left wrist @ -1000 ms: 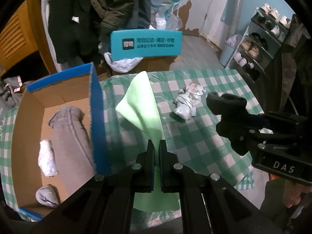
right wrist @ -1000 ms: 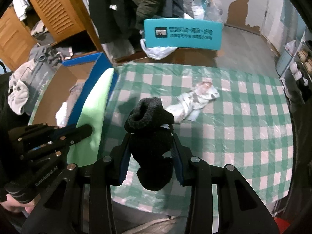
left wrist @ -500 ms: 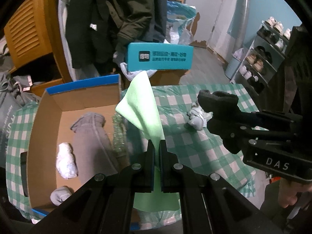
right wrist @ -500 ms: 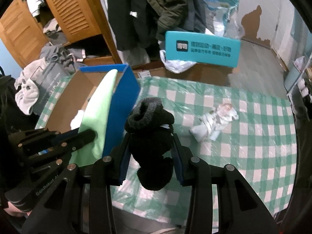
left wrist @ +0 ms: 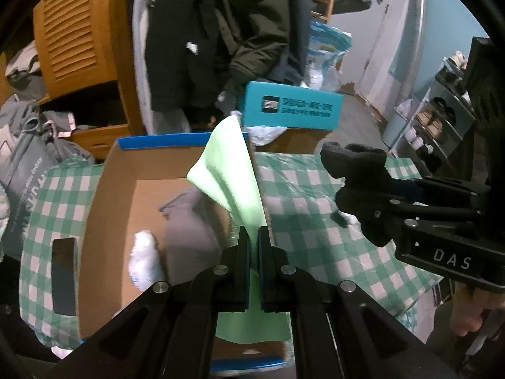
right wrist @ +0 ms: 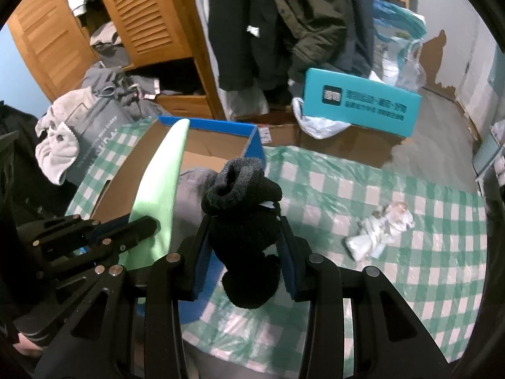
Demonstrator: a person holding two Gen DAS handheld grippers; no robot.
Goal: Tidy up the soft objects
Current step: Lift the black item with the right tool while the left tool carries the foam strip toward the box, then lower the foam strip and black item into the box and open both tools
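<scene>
My left gripper (left wrist: 254, 237) is shut on a light green cloth (left wrist: 232, 173), held above the open cardboard box (left wrist: 104, 208) with a blue rim. The cloth also shows in the right wrist view (right wrist: 157, 195). My right gripper (right wrist: 244, 230) is shut on a rolled black sock (right wrist: 246, 218), held over the box's right wall; the sock also shows in the left wrist view (left wrist: 356, 164). Inside the box lie a grey garment (left wrist: 189, 230) and a white sock (left wrist: 143, 262). A crumpled white patterned cloth (right wrist: 382, 230) lies on the checked table.
The green-and-white checked tablecloth (right wrist: 410, 271) covers the table. A teal box (right wrist: 359, 104) stands on cartons behind the table. Dark coats hang behind, with a wooden wardrobe (right wrist: 142, 28) at the left and a shoe rack (left wrist: 438, 120) at the right.
Both grippers have moved left with their loads; the green cloth now hangs over the box and the black sock is at the box's right wall.
</scene>
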